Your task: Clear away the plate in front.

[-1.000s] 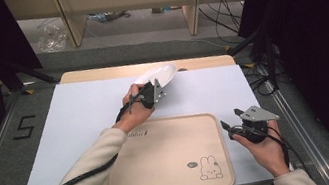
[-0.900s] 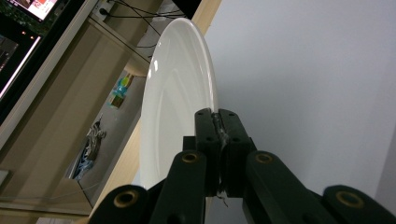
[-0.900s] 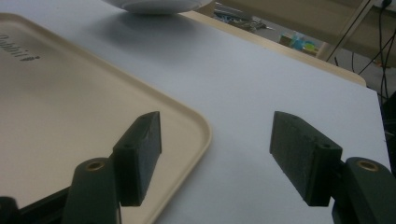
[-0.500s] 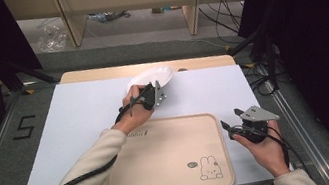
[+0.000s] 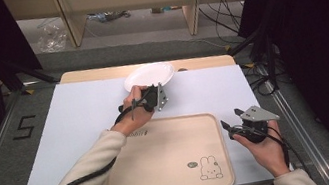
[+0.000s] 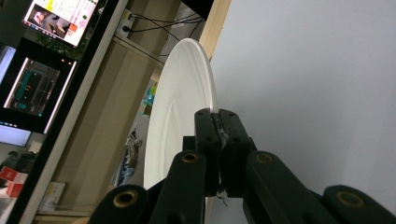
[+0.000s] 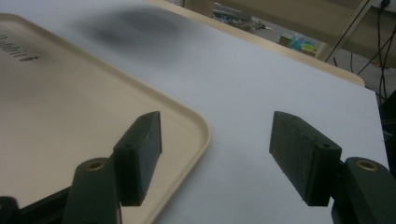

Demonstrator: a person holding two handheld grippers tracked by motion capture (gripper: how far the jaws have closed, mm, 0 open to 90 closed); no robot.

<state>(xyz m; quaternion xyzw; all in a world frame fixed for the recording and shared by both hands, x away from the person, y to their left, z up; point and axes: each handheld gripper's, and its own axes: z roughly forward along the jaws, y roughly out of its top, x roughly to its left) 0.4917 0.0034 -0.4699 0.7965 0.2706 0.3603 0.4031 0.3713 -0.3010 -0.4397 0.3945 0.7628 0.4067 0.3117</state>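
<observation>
- Your left gripper (image 5: 156, 97) is clamped on the near rim of the white plate (image 5: 149, 76), just beyond the beige tray (image 5: 167, 183).
- Your right gripper (image 5: 231, 127) gapes empty off the tray's right edge.
- The tray lies straight toward you from the plate.

white plate (image 6: 180, 116): lower rim behind left gripper (image 6: 218, 122) | tray (image 7: 70, 107): cut off left

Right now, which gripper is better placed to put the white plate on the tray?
Left. The left gripper is already shut on the white plate's rim; the right gripper is open beside the tray.
</observation>
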